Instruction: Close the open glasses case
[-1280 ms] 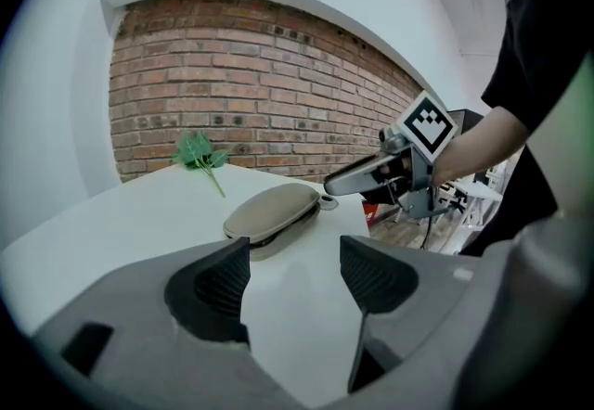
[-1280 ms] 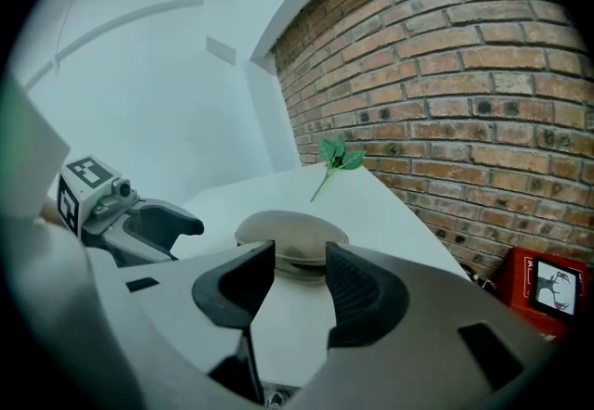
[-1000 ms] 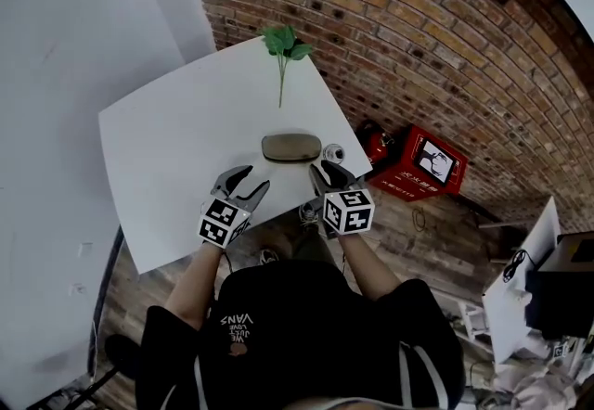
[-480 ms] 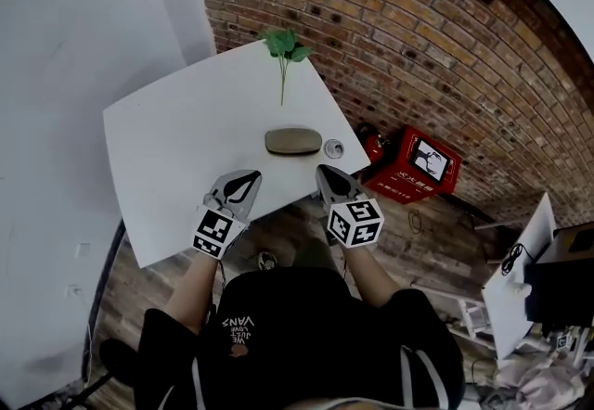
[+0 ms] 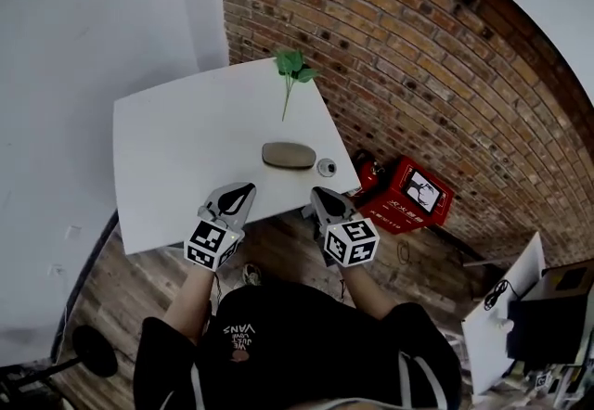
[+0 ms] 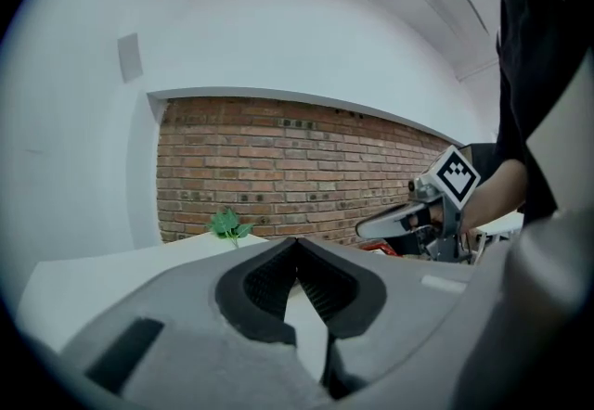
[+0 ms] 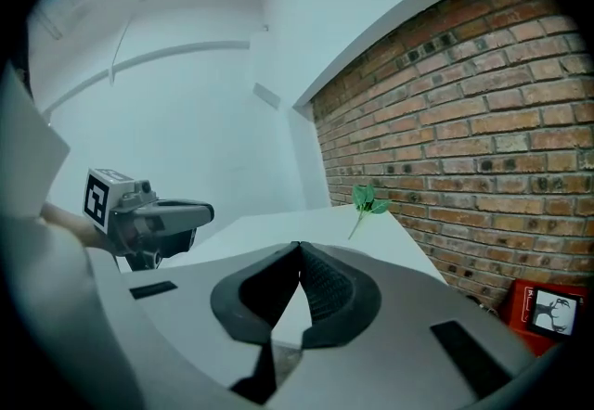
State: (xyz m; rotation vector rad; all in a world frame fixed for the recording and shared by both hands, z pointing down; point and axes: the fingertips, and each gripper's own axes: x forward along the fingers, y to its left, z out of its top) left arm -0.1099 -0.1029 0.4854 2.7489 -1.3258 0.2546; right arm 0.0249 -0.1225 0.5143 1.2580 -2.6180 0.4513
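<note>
The olive-brown glasses case (image 5: 289,155) lies closed near the front right of the white table (image 5: 167,148) in the head view. Both grippers hang near the table's front edge, apart from the case. My left gripper (image 5: 245,187) is shut and holds nothing, and its tips meet in the left gripper view (image 6: 296,240). My right gripper (image 5: 318,193) is also shut and holds nothing, with its tips together in the right gripper view (image 7: 298,245). The case is hidden behind the jaws in both gripper views.
A small round metal object (image 5: 326,167) sits right of the case near the table edge. A green leafy sprig (image 5: 291,70) lies at the far side by the brick wall (image 5: 418,56). A red box (image 5: 415,197) stands on the wooden floor to the right.
Both grippers went from open to shut and drew back from the case toward the table's front edge, rising. The case stayed closed where it was.
</note>
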